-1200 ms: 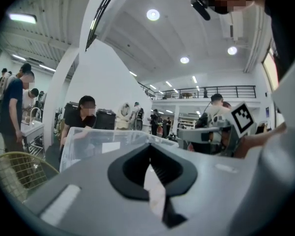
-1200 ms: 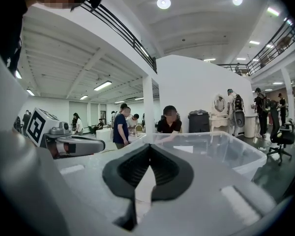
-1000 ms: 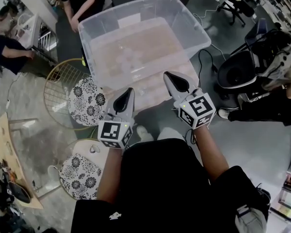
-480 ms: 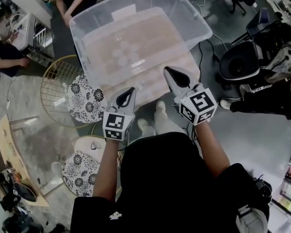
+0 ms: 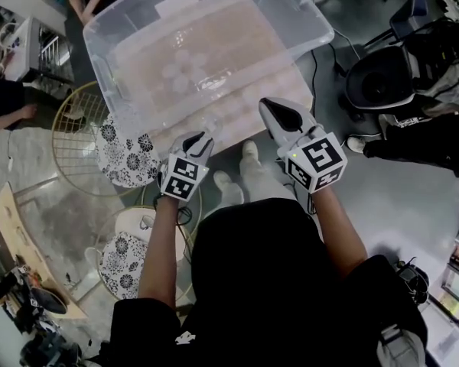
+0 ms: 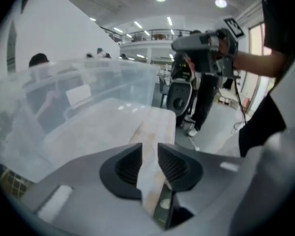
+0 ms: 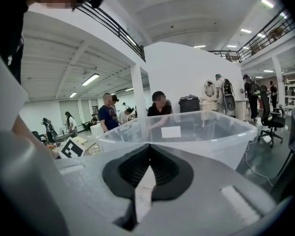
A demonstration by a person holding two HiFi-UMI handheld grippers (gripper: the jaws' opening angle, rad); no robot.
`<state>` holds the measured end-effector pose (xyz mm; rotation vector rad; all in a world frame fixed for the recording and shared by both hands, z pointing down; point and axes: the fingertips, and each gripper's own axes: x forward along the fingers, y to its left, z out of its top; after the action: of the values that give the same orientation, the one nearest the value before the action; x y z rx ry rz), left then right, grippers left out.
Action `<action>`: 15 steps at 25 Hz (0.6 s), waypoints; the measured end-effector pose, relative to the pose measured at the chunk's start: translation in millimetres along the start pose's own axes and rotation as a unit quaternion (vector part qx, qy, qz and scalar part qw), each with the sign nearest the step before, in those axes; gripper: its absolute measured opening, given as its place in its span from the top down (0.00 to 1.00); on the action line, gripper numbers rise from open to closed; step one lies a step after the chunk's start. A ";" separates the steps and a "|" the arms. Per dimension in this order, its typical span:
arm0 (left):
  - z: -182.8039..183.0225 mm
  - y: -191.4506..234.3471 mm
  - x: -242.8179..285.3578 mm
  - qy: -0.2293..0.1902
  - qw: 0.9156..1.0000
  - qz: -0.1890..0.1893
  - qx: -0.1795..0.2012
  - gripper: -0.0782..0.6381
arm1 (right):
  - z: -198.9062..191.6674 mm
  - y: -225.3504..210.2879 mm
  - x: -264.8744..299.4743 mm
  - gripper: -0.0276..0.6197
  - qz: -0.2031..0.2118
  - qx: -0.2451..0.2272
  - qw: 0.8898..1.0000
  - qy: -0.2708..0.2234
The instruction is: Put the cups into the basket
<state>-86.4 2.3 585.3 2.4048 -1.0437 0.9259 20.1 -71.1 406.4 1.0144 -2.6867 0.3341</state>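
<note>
A big clear plastic bin (image 5: 306, 29) stands on a pale table in the head view, with several clear cups (image 5: 185, 69) clustered inside it. My left gripper (image 5: 202, 139) is at the bin's near left corner; in the left gripper view (image 6: 150, 147) its jaws are opening, with nothing between them, and the bin wall (image 6: 88, 90) fills the left. My right gripper (image 5: 271, 105) is held at the bin's near rim, shut and empty (image 7: 149, 150), with the bin (image 7: 187, 132) ahead of it. A round gold wire basket (image 5: 67, 132) stands left of the table.
Black-and-white floral cushions (image 5: 122, 153) (image 5: 124, 257) lie by the basket and on a stool below it. A black office chair (image 5: 382, 82) is at the right, and a wooden board (image 5: 15, 243) at the far left. People stand beyond the bin (image 7: 159, 104).
The bin has slid up and left in the head view. My left gripper has moved forward to the bin's near corner. The right gripper has barely moved.
</note>
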 end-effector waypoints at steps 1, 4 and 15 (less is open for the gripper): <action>-9.4 -0.5 8.8 0.023 1.000 -0.004 0.017 0.74 | -3.7 -2.1 0.3 0.96 0.000 0.003 1.000 0.003; -31.0 0.7 30.9 0.076 0.994 -0.006 0.076 0.72 | -15.1 -7.1 0.9 0.96 0.001 0.010 1.000 0.014; -86.9 3.2 85.0 0.221 0.922 -0.036 0.316 0.63 | -33.6 -24.6 1.1 0.96 -0.005 0.030 0.999 0.033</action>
<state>-82.1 4.4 706.8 2.4727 -0.5257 1.8974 40.8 -79.8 441.4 1.0136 -2.6259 0.4418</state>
